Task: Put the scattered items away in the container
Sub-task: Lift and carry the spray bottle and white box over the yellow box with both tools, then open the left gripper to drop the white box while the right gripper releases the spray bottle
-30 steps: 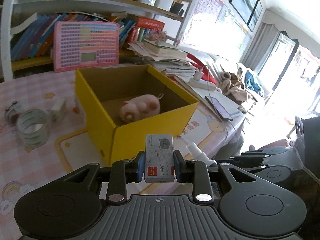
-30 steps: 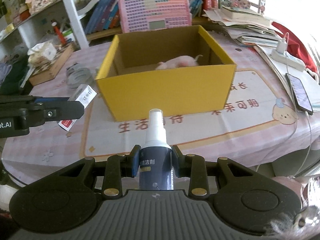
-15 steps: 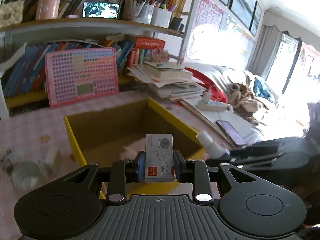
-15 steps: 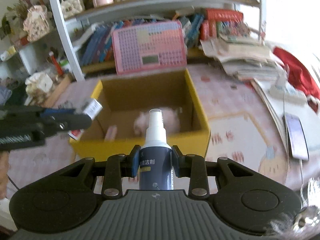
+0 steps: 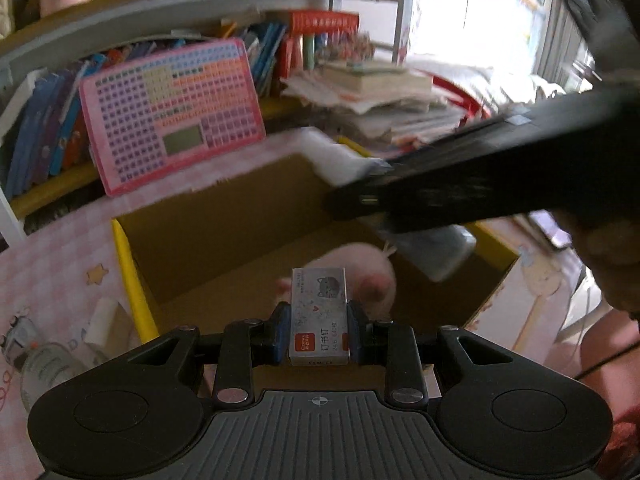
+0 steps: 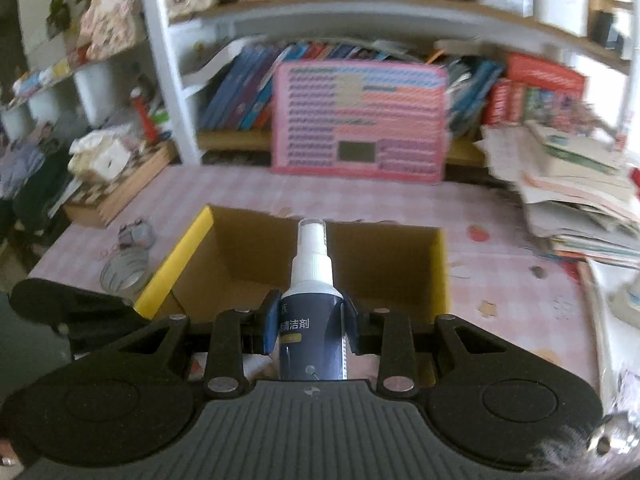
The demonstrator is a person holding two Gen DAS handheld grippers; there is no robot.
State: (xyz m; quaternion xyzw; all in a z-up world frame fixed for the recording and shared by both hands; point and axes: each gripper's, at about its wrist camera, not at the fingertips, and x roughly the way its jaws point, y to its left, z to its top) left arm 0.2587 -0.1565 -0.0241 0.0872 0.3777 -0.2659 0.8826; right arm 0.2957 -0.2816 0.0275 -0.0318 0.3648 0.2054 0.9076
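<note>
My left gripper (image 5: 319, 330) is shut on a small grey box of staples (image 5: 319, 312), held over the open yellow cardboard box (image 5: 128, 280). A pink plush pig (image 5: 372, 276) lies inside that box, just beyond the staples. My right gripper (image 6: 310, 322) is shut on a dark blue spray bottle (image 6: 310, 320) with a white nozzle, above the near edge of the yellow box (image 6: 180, 256). In the left wrist view the right gripper's black body (image 5: 500, 176) crosses over the box with the bottle (image 5: 436, 248), blurred.
A clear tape roll (image 6: 124, 272) and a small white roll (image 5: 100, 320) lie on the pink checked tablecloth left of the box. A pink keyboard toy (image 6: 360, 120) leans on the bookshelf behind. Stacked papers and books (image 6: 580, 192) sit at the right.
Both grippers have moved forward over the yellow box, each keeping its item. The right gripper now reaches across the box in the left wrist view.
</note>
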